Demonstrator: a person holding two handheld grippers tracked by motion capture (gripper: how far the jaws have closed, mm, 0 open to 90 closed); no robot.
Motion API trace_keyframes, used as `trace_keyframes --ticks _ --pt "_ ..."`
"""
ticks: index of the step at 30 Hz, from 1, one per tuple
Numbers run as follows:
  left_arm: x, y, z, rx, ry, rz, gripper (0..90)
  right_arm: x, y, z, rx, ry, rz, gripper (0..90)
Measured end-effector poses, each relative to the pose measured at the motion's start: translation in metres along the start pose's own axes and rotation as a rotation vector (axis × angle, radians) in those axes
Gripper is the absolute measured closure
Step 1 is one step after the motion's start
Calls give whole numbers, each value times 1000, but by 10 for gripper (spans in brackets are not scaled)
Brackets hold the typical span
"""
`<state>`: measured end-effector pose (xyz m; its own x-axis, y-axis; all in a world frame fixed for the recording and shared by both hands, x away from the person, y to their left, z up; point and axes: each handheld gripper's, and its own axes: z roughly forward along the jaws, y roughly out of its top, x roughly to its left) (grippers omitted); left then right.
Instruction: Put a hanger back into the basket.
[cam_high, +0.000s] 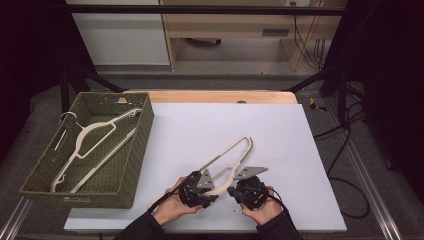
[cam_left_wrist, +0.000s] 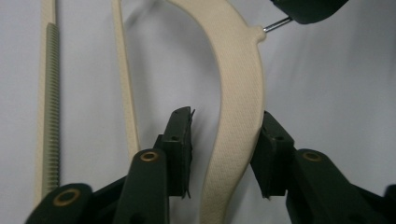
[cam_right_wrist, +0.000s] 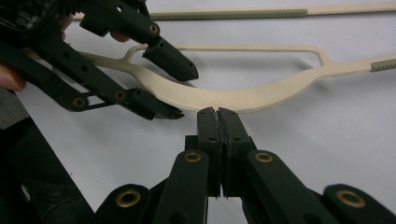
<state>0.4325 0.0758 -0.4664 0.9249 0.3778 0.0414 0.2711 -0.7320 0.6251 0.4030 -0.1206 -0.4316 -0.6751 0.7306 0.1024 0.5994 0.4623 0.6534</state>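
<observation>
Cream textured hanger (cam_left_wrist: 238, 93) between spread left gripper (cam_left_wrist: 226, 149) jaws; right gripper (cam_right_wrist: 217, 114) pressed together.

left tool (cam_high: 196, 187) | right tool (cam_high: 250, 190); both at cream hanger (cam_high: 231, 162); board (cam_high: 280, 135)

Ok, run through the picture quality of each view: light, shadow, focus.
High view: the white table is evenly lit, the room's edges fall to black, detail is soft. Left gripper view: the cream hanger is sharp with its texture showing, soft shadow beside it. Right gripper view: the right gripper is crisp, faint shadows under the hanger.
</observation>
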Motion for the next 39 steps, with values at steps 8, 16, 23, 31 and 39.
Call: trace_keyframes --ticks 8,16,23,31,39 --pt "-5 2 -3 14 17 42 698 -2 0 -5 -32 11 -28 844" --pt "-8 5 -18 -16 15 56 738 -21 -2 -41 -315 25 0 518" --pt "-3 3 -36 -70 26 23 763 -45 -12 -58 -466 -29 60 230" --pt "6 2 -52 -114 54 -24 781 -63 -21 -61 -491 -39 139 134" --pt "18 -1 -69 -148 136 -105 811 -68 -26 -55 -451 -67 108 111"
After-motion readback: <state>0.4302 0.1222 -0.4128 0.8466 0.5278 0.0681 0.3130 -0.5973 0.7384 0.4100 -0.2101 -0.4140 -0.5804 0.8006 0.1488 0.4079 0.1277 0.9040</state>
